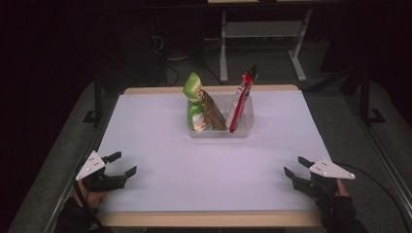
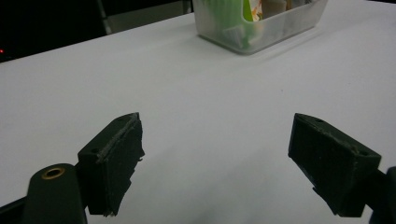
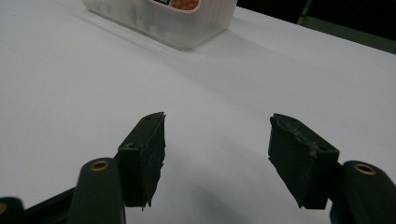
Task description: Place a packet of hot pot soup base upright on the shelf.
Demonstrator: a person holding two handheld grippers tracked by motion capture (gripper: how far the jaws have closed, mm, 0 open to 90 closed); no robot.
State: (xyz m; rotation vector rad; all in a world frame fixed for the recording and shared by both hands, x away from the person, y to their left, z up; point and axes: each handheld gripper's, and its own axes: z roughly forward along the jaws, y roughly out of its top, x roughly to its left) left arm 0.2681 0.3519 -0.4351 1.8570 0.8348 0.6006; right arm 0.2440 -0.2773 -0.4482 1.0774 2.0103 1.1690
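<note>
Nearest the camera, the person's two hands rest at the near edge of the table (image 1: 145, 145), one at each corner. The left gripper (image 1: 121, 165) has its jaws spread wide with nothing between them, only bare white tabletop. The right gripper (image 1: 297, 166) is the same: jaws well apart, empty, tips pointing across the table.

Ahead of both grippers, well apart from either and roughly midway between them, stands the clear plastic bin (image 1: 243, 127). In it three snack packets stand upright. The green packet (image 1: 194, 99) is on the side toward the left gripper, the brown packet (image 1: 213, 112) leans just beside it, touching it, and the red packet (image 1: 241, 99) is tilted against the wall toward the right gripper, its top sticking well above the rim.

The step in hand looks like reaching for a packet. The red one seems best suited to the right gripper: come in over the rim, pinch the free top edge across its thin side, and lift straight up so the bin does not drag.
</note>
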